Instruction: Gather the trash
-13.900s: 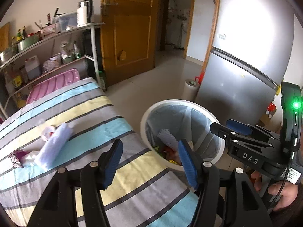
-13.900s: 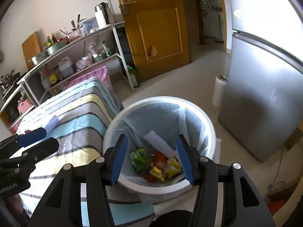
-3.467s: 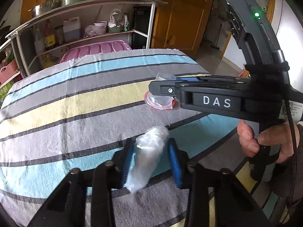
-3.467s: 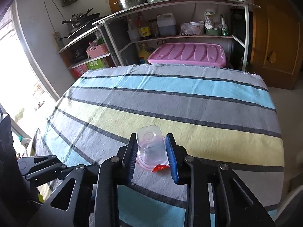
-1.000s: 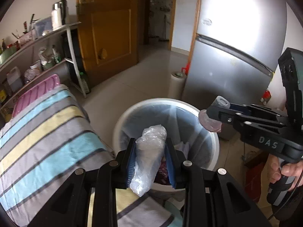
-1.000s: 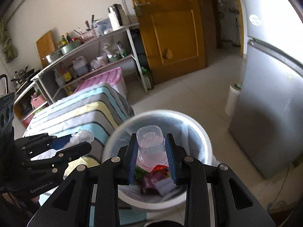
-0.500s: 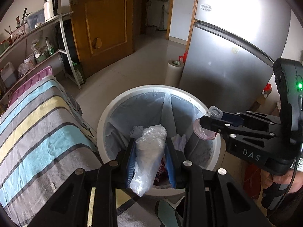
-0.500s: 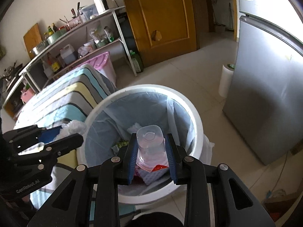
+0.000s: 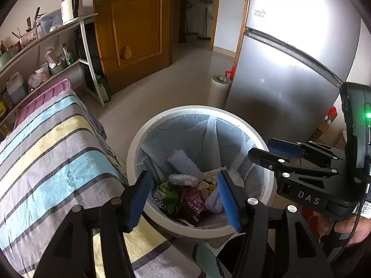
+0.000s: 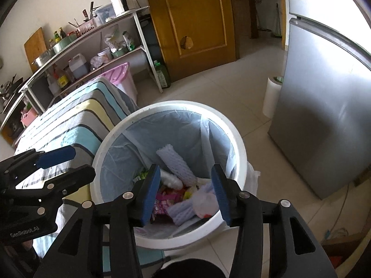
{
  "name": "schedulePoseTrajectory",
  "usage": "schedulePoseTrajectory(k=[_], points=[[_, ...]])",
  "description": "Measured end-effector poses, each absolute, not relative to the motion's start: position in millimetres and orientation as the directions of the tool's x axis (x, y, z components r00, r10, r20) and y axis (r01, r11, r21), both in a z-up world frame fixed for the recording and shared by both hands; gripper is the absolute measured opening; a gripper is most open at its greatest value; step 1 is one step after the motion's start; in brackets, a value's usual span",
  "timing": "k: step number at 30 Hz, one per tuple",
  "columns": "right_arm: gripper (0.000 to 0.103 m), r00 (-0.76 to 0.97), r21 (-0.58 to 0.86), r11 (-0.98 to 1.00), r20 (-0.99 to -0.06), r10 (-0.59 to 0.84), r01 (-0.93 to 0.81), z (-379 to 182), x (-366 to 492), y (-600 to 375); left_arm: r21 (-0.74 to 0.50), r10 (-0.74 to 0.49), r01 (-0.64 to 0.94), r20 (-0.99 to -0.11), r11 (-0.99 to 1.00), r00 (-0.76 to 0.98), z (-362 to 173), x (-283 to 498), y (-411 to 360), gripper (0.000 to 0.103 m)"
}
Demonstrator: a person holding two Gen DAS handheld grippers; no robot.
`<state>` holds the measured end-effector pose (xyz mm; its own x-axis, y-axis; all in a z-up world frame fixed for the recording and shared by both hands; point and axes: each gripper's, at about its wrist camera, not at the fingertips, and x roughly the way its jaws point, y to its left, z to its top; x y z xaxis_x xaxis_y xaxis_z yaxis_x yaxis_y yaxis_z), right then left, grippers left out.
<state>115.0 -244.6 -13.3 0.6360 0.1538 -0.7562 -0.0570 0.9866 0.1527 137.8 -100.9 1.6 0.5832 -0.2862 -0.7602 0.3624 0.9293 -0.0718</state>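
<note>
Jaws spread on both grippers (nothing held) over bin [image 9: 231, 113] beside striped tablecloth [image 9: 46, 157].

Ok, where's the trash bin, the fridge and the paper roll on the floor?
trash bin [image 10: 238, 148]: right wrist view, white rim on the far right.
fridge [image 9: 278, 88]: left wrist view, grey lower door.
paper roll [image 10: 271, 99]: right wrist view, its white side.

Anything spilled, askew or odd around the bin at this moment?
Nothing stands out. The trash sits inside the lined white bin, none on the floor around it that shows. Both the left gripper and right gripper hang open and empty above the bin.
</note>
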Motion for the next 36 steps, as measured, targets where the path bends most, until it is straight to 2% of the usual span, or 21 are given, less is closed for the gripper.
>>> schedulePoseTrajectory(k=[8, 24, 36], points=[[0.048, 0.683, 0.156, 0.987, -0.719, 0.131, -0.026, 2.5, 94.9, -239.7, -0.066, -0.279, 0.342, -0.729, 0.937, 0.625, 13.6, 123.2, -90.1, 0.068], [0.048, 0.773, 0.098, 0.995, -0.633, 0.037, 0.033, 38.0, 14.1, -197.6, -0.027, -0.191, 0.220, -0.610, 0.975, 0.769, 45.8, 50.9, -41.6, 0.077], [0.048, 0.811, 0.113, 0.991, -0.585, 0.012, 0.067, 46.2, -36.5, -179.2, 0.010, -0.133, 0.170, -0.580, 0.985, 0.803, 45.2, 9.1, -25.1, 0.080]])
